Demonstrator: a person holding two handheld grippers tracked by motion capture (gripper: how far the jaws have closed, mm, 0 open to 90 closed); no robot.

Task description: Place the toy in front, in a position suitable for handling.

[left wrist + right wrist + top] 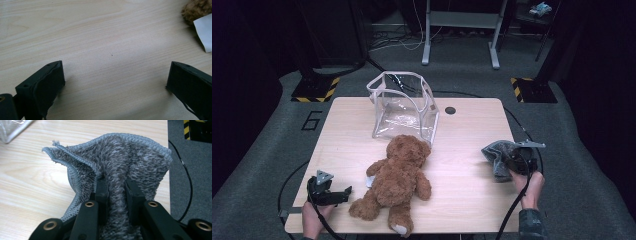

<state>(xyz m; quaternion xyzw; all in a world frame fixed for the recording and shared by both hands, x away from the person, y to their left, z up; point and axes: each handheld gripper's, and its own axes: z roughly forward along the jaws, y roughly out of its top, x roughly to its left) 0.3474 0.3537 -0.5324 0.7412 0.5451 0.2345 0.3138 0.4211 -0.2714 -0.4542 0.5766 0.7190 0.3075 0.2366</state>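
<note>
Right hand-held gripper (117, 192): I have it clenched on a fold of the grey cloth (130, 157), over the table's (462, 200) right edge.
Left hand-held gripper (113, 82): released, jaws wide over bare wood.
Teddy bear (399, 180): lying mid-table, seemingly face down.
Clear bag (404, 107): just behind it.

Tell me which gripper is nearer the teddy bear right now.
Left. The left gripper rests open on the table beside the teddy bear, close to its lower paw. The right gripper is off by the table's right edge, shut on a grey cloth.
</note>
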